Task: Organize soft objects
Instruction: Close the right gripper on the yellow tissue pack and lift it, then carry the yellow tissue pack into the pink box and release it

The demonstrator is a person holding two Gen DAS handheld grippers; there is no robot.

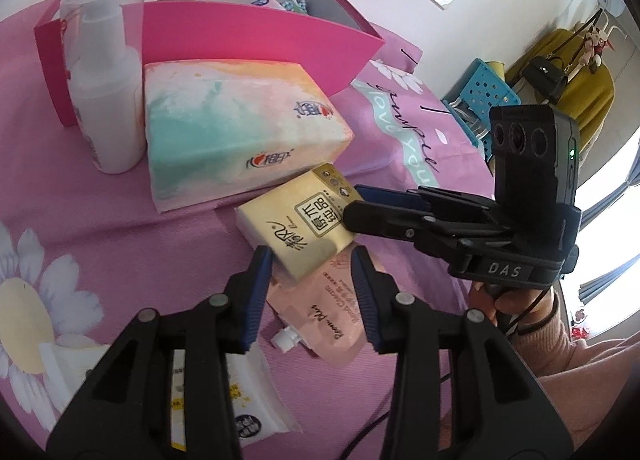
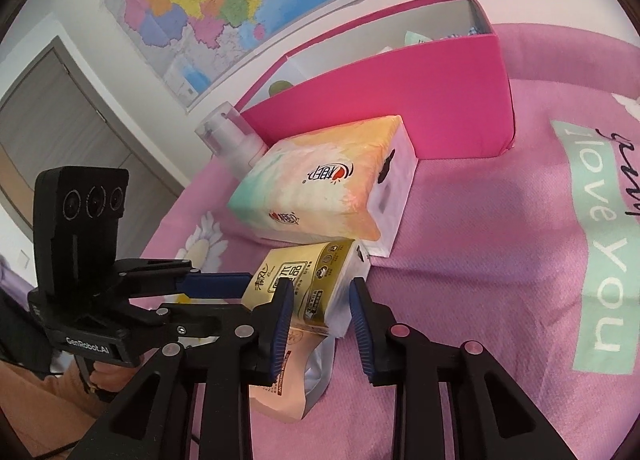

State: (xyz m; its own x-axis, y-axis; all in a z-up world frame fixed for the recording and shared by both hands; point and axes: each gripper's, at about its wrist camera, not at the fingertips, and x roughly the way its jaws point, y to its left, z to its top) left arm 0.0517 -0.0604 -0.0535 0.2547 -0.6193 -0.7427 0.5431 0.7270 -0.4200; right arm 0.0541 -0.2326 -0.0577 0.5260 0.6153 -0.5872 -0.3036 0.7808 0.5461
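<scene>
A yellow tissue pack lies tilted, partly on a pink spouted pouch, on the pink bedspread. My right gripper reaches in from the right and is shut on the pack's white end, a pad on each side. My left gripper stands open over the pack's near corner and the pouch; I cannot see its pads pressing on either. One of its blue fingers shows beside the pack. Behind lies a large pastel tissue pack.
An open pink box behind the tissue packs holds a few small items. A white pump bottle stands at its left. A white wipes pack lies under my left gripper. A blue basket sits beyond the bed.
</scene>
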